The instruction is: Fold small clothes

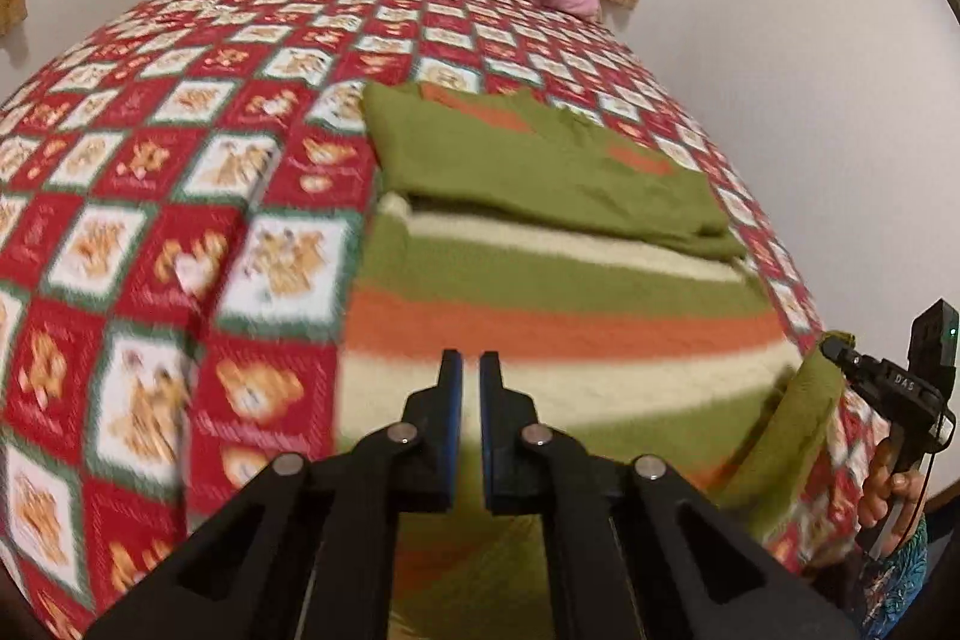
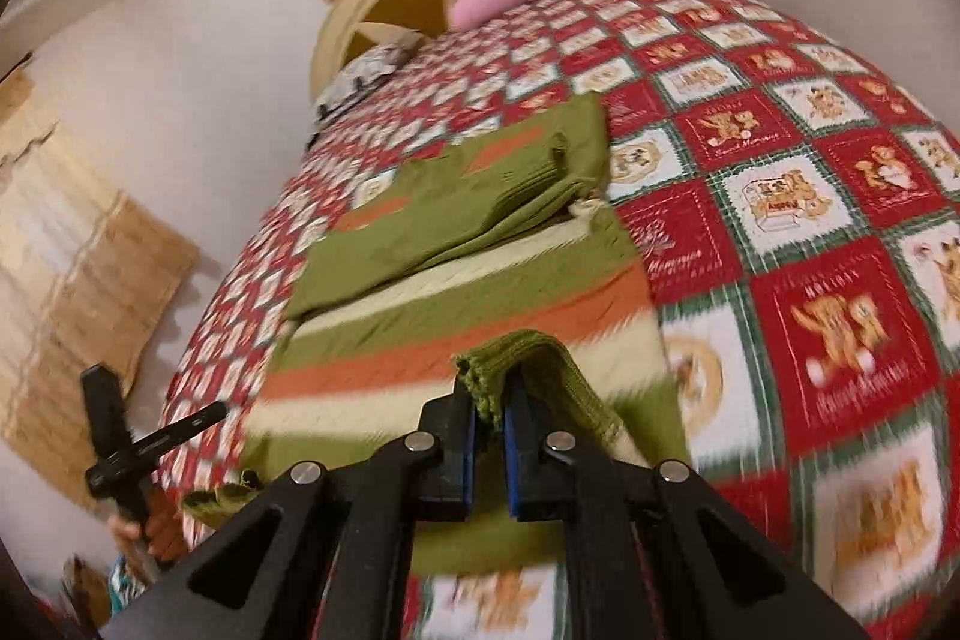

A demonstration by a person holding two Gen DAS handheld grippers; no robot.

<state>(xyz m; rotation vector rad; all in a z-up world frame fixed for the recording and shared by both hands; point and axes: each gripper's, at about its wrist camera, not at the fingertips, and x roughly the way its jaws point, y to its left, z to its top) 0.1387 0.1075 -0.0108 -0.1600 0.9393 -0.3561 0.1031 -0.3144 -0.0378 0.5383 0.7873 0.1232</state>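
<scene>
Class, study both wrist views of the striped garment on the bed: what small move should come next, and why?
Probably carry the hem toward the far end. The right tool is shut on the green hem of the striped green, orange and cream knitted garment, lifted off the red patchwork bedspread; the left tool looks shut on nothing.

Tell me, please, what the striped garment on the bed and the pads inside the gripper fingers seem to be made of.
Striped garment: probably a soft knit, cotton or fleece; matte, it folds limply, with a ribbed hem where the right gripper pinches it. Blur hides the weave.
Pads: blue, smooth, likely rubber or foam on black rigid plastic fingers; the exact material stays uncertain.
</scene>
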